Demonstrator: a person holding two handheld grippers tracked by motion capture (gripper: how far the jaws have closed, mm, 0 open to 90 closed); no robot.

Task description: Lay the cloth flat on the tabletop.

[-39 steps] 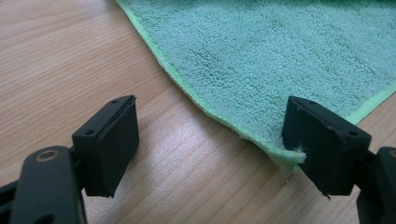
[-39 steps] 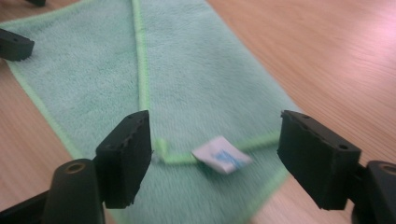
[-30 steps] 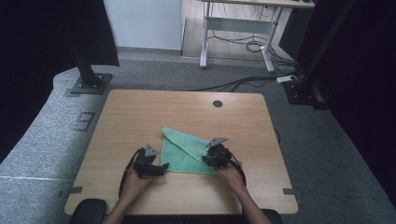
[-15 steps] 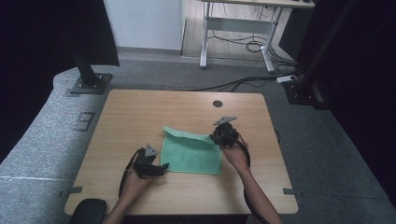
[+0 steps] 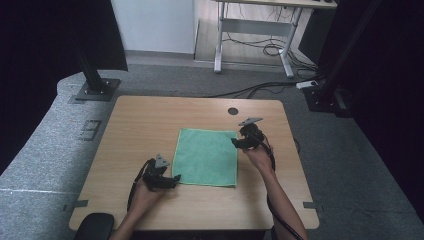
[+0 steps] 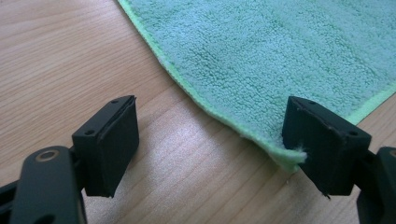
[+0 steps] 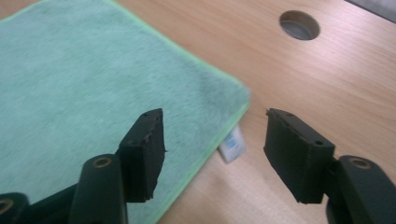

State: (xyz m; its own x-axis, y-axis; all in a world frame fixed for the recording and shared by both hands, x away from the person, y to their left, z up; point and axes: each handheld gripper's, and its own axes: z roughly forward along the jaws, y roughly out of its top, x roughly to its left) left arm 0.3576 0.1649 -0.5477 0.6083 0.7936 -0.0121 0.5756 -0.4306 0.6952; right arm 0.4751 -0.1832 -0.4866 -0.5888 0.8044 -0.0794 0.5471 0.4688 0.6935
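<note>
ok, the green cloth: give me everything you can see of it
The green microfibre cloth lies spread flat, roughly square, on the wooden table, in a single layer as far as the high view shows. It has a fluffy terry pile and a lighter green stitched hem. A small white label pokes out under one edge near the right gripper, whose open fingers hover above that edge. One corner touches a finger of the open left gripper.

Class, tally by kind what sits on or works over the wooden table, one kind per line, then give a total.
Green cloth: 1
White tag: 1
Grippers, left gripper and right gripper: 2
Total: 4
</note>
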